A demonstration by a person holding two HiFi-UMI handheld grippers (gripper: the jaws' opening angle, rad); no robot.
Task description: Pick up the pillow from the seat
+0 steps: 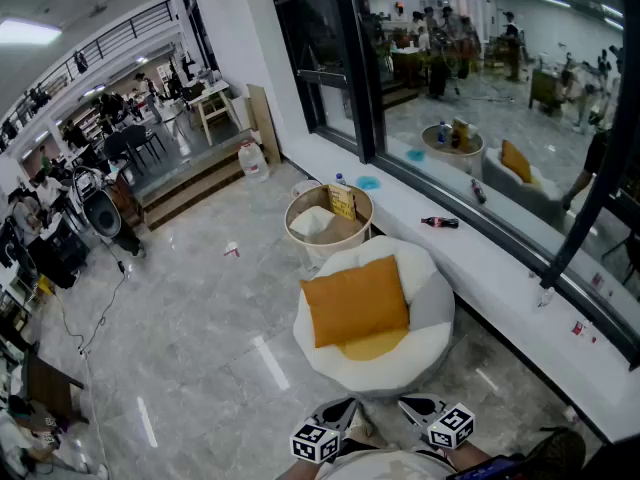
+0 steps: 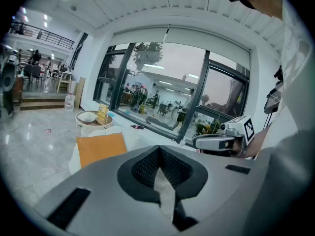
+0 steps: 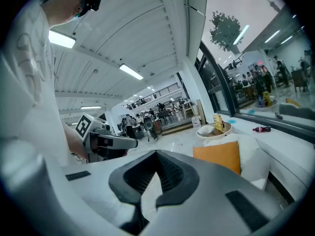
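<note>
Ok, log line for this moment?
phase: pre-reach | left gripper: shut, empty | right gripper: shut, empty | pillow: on seat, untouched

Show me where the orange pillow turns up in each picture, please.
Head view: orange pillow at centre, lying on the white seat.
Left gripper view: left of centre.
Right gripper view: right of centre.
Shared landmark: the round basket just beyond the seat.

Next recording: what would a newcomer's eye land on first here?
The orange pillow stands out, propped on the round white seat beside the window ledge. Behind it stands a round basket, and at the head view's bottom edge the left gripper and right gripper hang short of the seat, jaws shut and empty.
</note>
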